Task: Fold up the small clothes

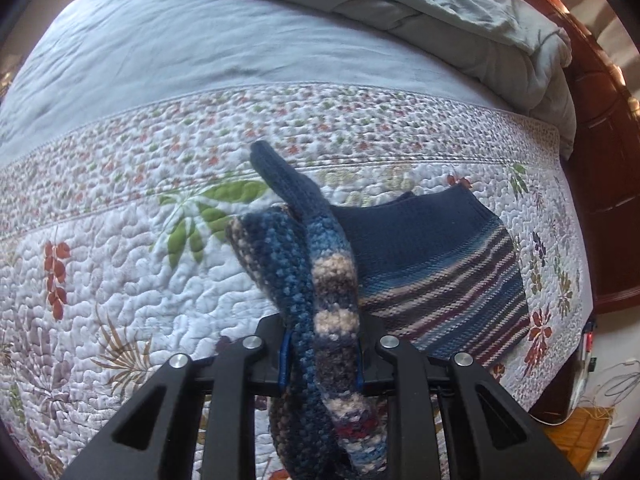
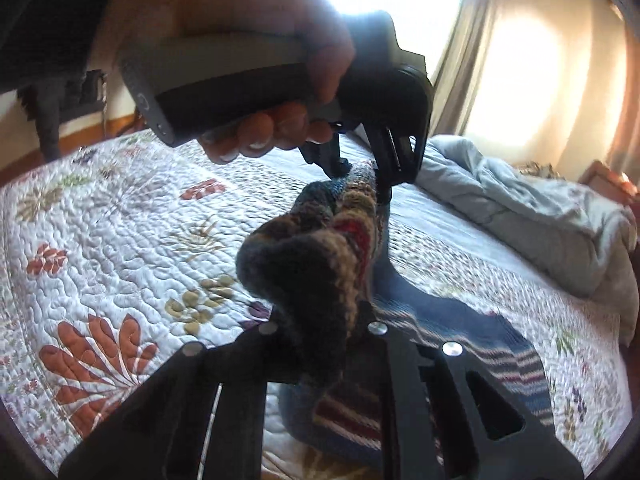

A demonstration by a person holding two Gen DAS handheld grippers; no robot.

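Note:
A small knitted sweater, navy with blue, beige and dark red stripes, is lifted by one edge above the floral quilt (image 1: 120,248). In the left wrist view my left gripper (image 1: 322,360) is shut on a thick bunched fold of the sweater (image 1: 332,280). The striped body (image 1: 444,268) trails to the right onto the quilt, and a navy end (image 1: 272,168) sticks up. In the right wrist view my right gripper (image 2: 320,328) is shut on the same bunched edge (image 2: 304,268). The left gripper (image 2: 360,176), held in a hand (image 2: 260,136), pinches the edge further along.
A crumpled grey-blue duvet (image 1: 460,12) lies heaped at the far side of the bed, also in the right wrist view (image 2: 532,224). Dark wooden furniture (image 1: 600,168) borders the bed's right edge. A bright window with curtains (image 2: 460,64) stands behind the bed.

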